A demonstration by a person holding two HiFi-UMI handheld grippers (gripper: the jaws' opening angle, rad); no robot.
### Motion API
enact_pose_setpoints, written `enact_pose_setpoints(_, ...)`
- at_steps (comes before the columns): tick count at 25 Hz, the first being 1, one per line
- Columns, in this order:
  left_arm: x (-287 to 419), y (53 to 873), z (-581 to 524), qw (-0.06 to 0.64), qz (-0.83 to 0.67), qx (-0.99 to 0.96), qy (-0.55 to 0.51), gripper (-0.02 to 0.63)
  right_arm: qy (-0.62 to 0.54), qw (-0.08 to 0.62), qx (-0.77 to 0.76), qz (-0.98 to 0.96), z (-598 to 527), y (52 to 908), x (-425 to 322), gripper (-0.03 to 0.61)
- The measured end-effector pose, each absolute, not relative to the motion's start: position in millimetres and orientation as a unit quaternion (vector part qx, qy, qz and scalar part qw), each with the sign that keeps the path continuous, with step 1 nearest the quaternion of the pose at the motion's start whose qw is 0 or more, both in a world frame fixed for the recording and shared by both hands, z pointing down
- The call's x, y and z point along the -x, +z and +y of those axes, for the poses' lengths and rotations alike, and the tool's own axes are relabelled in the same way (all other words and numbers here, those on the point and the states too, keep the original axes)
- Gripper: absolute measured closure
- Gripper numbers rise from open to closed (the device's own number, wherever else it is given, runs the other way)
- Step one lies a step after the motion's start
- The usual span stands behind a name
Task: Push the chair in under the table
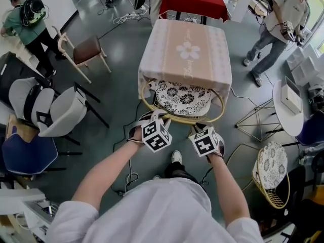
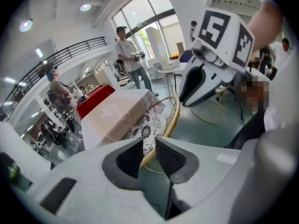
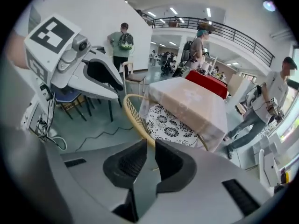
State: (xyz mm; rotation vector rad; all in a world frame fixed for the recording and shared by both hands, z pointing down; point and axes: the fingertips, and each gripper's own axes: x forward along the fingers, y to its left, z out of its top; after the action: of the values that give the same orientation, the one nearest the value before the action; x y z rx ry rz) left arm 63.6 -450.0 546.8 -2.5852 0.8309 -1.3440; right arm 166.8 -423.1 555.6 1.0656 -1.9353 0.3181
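Grey polished floor (image 1: 116,85), loose cables (image 1: 126,18) near its far edge. Red-clothed table (image 1: 200,1) at the far edge too. Wooden chair with brown seat (image 1: 86,49) and white shell chairs (image 1: 61,110) toward the floor's left edge, round white table (image 1: 286,123) at its right edge. White walls (image 3: 93,13), railed balcony (image 3: 233,31), tall bright windows (image 2: 140,13), ceiling spotlights (image 2: 85,7) lit.

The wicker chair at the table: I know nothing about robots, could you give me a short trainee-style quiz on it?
1. True or false: the chair sits partly under the tablecloth.
2. What do the left gripper and right gripper clamp? A: the chair's back rim. B: the tablecloth. C: a floor cable.
3. Fill in: the tablecloth bears a pale ___ motif.
Key: 1 true; 2 A; 3 flower.
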Motion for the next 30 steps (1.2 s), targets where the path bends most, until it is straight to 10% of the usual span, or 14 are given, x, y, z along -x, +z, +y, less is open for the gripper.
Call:
enact_pose_setpoints(15,-92.5,482.3,-399.4,-0.089,0.346,0.899,-0.254,0.607,0.189,0.210,-0.533,-0.797,-390.3,470.5,-134.2,0.575)
enact_pose_setpoints(30,-77.2,458.0,-368.8,-0.144,0.373,0.895,-0.199,0.607,0.190,0.157,-0.544,-0.802,-356.8,452.5,-111.8,0.575)
